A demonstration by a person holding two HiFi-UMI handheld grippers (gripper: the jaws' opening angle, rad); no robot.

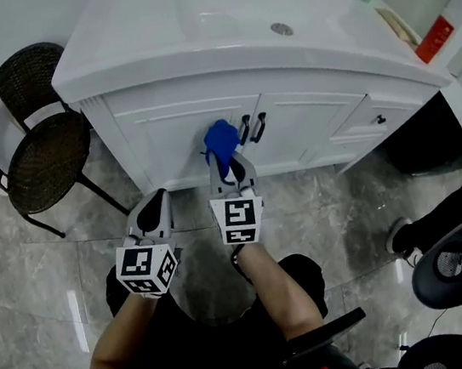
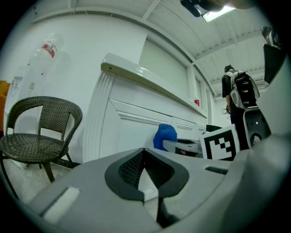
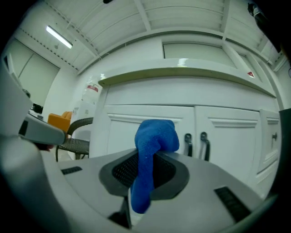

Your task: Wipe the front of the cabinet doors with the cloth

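Two grippers low by the floor: right gripper [image 3: 144,182] clamped on blue cloth [image 3: 153,136] near cabinet door [image 1: 185,139]; left gripper [image 2: 144,175] jaws together, empty.

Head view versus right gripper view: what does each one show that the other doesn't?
Only the head view shows the sink basin with its drain and the person's forearms. Only the right gripper view shows the ceiling light strip. Both show the blue cloth clamped in the right gripper, the white cabinet doors with black handles, and the wicker chair.
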